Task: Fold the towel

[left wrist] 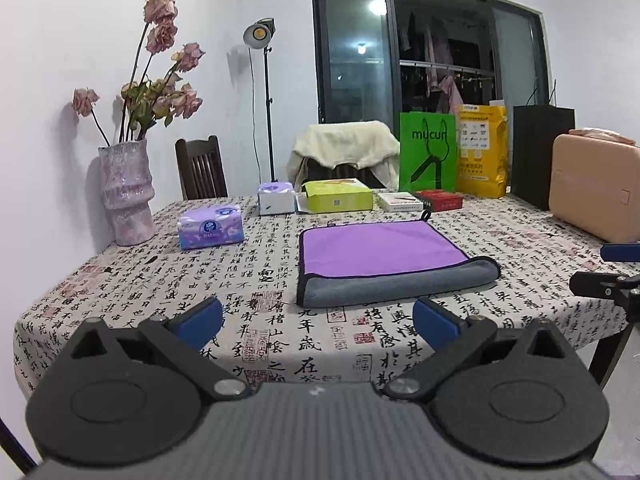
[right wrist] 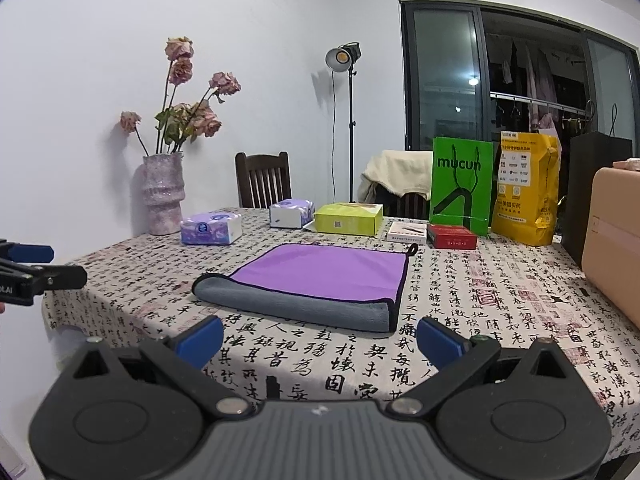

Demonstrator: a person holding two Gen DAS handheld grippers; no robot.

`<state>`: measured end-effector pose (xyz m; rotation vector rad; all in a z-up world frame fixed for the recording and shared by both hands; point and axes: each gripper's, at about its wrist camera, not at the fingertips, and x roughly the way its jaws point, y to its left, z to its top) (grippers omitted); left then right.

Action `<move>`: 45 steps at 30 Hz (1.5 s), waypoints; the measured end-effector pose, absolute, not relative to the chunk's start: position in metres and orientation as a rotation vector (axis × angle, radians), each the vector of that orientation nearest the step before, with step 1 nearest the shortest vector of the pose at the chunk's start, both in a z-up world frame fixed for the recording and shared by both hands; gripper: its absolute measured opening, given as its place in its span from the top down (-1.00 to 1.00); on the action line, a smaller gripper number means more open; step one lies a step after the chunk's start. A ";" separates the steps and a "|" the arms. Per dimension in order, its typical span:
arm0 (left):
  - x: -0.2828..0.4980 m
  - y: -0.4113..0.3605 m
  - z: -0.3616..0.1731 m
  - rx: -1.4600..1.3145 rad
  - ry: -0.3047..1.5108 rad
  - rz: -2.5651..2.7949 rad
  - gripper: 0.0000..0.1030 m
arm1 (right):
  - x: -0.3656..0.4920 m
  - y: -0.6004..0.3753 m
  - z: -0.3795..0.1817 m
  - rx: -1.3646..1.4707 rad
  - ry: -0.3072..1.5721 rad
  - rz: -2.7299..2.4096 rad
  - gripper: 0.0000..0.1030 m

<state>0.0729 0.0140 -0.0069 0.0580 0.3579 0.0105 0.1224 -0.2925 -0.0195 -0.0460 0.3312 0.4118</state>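
From the left wrist view, the left gripper [left wrist: 318, 318] hangs above the near edge of the table [left wrist: 120, 280], its blue-padded jaws spread wide with nothing between them; the towel [left wrist: 384, 256] lies flat just beyond the jaws, folded so that the purple face is up and a grey rolled fold runs along the side nearest the gripper; a small hanging loop sits at the towel's far right corner; left of the towel rests a purple tissue pack [left wrist: 211, 226], and further left of that a vase [left wrist: 127, 192] of dried roses; behind the towel stand a green box [left wrist: 339, 195] and a green bag [left wrist: 428, 156]; the right gripper [left wrist: 616, 276] shows at the frame's right edge, right of the towel.

From the right wrist view, the right gripper [right wrist: 320, 338] likewise holds its jaws wide apart and empty; the towel [right wrist: 320, 276] lies just ahead of it, grey fold toward the camera; the left gripper [right wrist: 28, 272] pokes in well left of the towel.
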 end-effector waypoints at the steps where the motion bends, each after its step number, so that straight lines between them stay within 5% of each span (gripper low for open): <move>1: 0.077 0.015 -0.008 0.056 0.364 0.010 -1.00 | 0.126 -0.292 -0.020 -0.045 0.333 0.411 -1.00; 45: 0.197 0.031 -0.047 0.022 0.547 0.032 -1.00 | 0.236 -0.278 -0.059 -0.036 0.429 0.374 -0.93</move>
